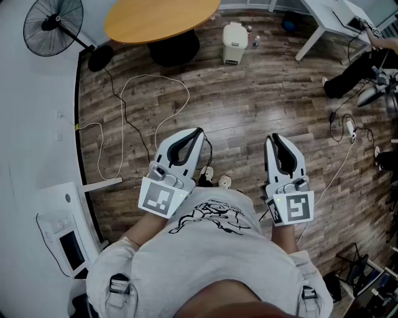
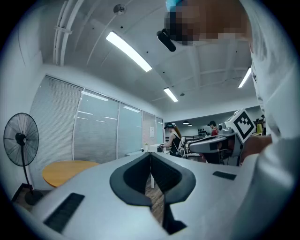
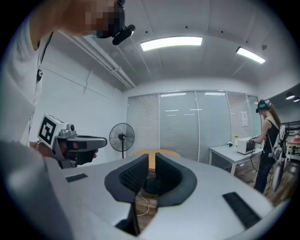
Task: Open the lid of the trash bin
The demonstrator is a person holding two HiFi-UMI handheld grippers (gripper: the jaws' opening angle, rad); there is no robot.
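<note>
The trash bin (image 1: 234,42) is a small cream-white box with its lid down. It stands on the wood floor far ahead, beside the round wooden table (image 1: 161,18). Both grippers are held close to the person's chest, well short of the bin. My left gripper (image 1: 199,131) points up and to the right, jaws together with nothing between them. My right gripper (image 1: 272,138) points straight ahead, jaws also together and empty. In the left gripper view the left gripper (image 2: 150,154) faces the office, and in the right gripper view the right gripper (image 3: 151,158) faces the table. Neither gripper view shows the bin.
A standing fan (image 1: 53,25) is at the far left, and white cables (image 1: 155,102) loop across the floor between me and the bin. A white desk (image 1: 336,15) and a seated person's legs (image 1: 354,71) are at the upper right. A white device (image 1: 62,230) sits at lower left.
</note>
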